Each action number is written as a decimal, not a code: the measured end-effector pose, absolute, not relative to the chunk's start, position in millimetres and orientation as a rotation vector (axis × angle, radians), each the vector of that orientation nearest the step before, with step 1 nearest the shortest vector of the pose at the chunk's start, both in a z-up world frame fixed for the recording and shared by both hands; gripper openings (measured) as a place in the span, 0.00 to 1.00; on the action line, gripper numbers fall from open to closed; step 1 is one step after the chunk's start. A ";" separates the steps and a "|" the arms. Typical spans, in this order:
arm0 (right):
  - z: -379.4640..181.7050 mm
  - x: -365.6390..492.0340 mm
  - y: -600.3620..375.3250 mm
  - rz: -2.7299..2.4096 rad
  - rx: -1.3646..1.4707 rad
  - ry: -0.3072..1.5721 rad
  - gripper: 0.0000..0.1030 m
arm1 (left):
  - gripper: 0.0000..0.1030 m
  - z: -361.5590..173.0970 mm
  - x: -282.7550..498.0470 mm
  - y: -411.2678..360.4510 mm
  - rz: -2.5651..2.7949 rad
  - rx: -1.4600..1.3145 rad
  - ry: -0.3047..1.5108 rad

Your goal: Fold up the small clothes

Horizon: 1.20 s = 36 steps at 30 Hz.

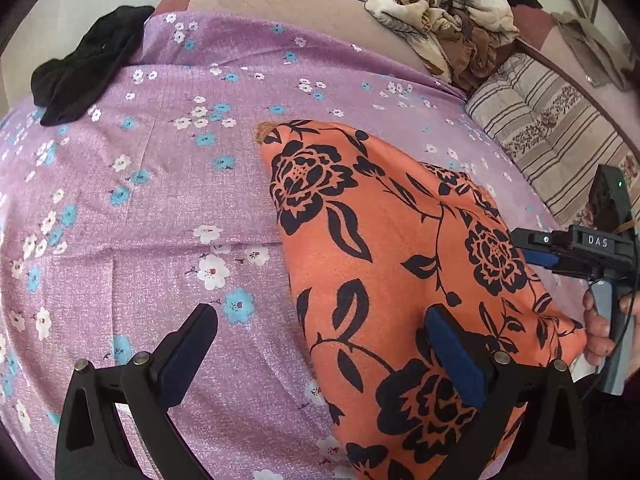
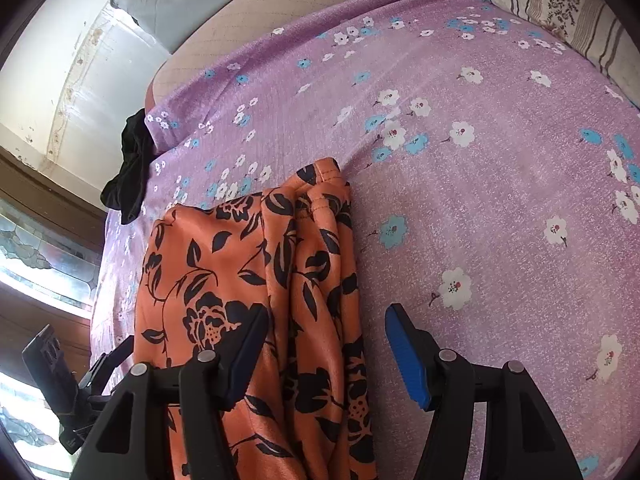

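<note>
No baskets or bins in sight here, just a bed under a purple floral sheet [image 1: 160, 208]. A black garment [image 1: 84, 80] sits crumpled at the sheet's far left edge, a beige patterned heap of clothes [image 1: 444, 20] lies at the back, and a striped pillow [image 1: 544, 128] runs along the right. Centre stage is the orange garment with black flowers [image 1: 384, 248], lying flat with its stitched hem end away from the grippers. The left gripper [image 1: 324, 344] stands wide open, one pad over the orange cloth, gripping nothing. The right gripper [image 2: 326, 348] is spread too, straddling the garment's folded right edge, nothing pinched. A hand [image 1: 600, 328] holds its handle.
</note>
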State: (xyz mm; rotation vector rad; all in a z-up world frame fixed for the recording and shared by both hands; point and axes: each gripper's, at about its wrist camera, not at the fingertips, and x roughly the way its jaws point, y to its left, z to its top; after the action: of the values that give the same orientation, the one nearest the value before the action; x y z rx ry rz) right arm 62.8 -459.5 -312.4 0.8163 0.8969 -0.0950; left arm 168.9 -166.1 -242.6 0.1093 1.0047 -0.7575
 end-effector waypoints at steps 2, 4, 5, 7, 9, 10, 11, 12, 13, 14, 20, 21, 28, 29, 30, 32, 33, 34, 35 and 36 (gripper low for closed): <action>-314.5 62.0 -463.7 -0.079 0.842 0.890 0.63 | 1.00 -246.1 175.8 -159.6 -0.790 0.054 1.042; -318.3 60.6 -469.1 -0.061 0.883 0.883 0.63 | 1.00 -251.6 182.8 -155.0 -0.835 -0.011 1.088; -320.5 59.9 -471.4 -0.054 0.905 0.881 0.64 | 1.00 -255.2 186.2 -154.1 -0.859 -0.042 1.116; -325.8 58.7 -476.6 -0.031 0.951 0.874 0.65 | 1.00 -263.3 191.5 -152.0 -0.890 -0.103 1.172; -331.9 58.4 -480.7 -0.004 0.996 0.871 0.67 | 1.00 -270.7 193.3 -151.9 -0.907 -0.149 1.210; -336.0 59.0 -481.5 0.013 1.019 0.875 0.69 | 1.00 -271.3 192.9 -152.5 -0.911 -0.150 1.203; -341.0 60.6 -481.5 0.030 1.042 0.884 0.69 | 1.00 -271.2 192.3 -153.5 -0.917 -0.147 1.193; -345.2 61.7 -480.9 0.043 1.063 0.880 0.69 | 1.00 -271.1 191.7 -155.8 -0.925 -0.145 1.193; -346.7 61.7 -480.5 0.051 1.075 0.867 0.70 | 1.00 -271.5 191.1 -158.2 -0.937 -0.151 1.198; -346.7 61.7 -480.5 0.051 1.075 0.867 0.72 | 1.00 -272.0 190.3 -160.0 -0.954 -0.164 1.203; -347.6 73.1 -464.5 0.155 1.104 0.833 0.79 | 1.00 -272.1 184.7 -173.4 -1.002 -0.167 1.208; -346.4 76.0 -460.4 0.161 1.096 0.833 0.79 | 1.00 -272.3 184.2 -175.0 -1.006 -0.169 1.208; -336.6 90.1 -433.0 0.128 0.973 0.863 0.72 | 0.98 -271.3 179.7 -193.3 -1.032 -0.206 1.199; -333.2 92.1 -427.5 0.107 0.919 0.877 0.66 | 0.92 -270.1 178.0 -194.9 -1.032 -0.197 1.182; -330.2 93.6 -422.6 0.087 0.870 0.887 0.62 | 0.88 -269.1 176.8 -194.7 -1.021 -0.187 1.169; -324.0 94.7 -415.3 0.059 0.810 0.889 0.52 | 0.67 -267.5 178.3 -194.2 -0.997 -0.182 1.157; -319.9 94.3 -412.9 0.046 0.785 0.885 0.51 | 0.66 -267.8 180.6 -190.1 -0.996 -0.197 1.158; -315.1 93.9 -411.2 0.035 0.762 0.878 0.47 | 0.62 -267.5 182.7 -187.2 -0.996 -0.219 1.160; -310.2 93.5 -408.7 0.026 0.739 0.871 0.45 | 0.60 -266.3 184.2 -185.1 -0.995 -0.236 1.161; -310.2 93.5 -408.7 0.026 0.739 0.871 0.44 | 0.59 -264.1 184.6 -183.0 -0.998 -0.241 1.157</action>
State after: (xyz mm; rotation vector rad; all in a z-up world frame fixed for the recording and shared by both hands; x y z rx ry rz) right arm 93.5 -408.7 -310.2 0.7389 0.8707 0.0256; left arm 184.6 -183.0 -264.1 -0.2410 1.1569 -0.9978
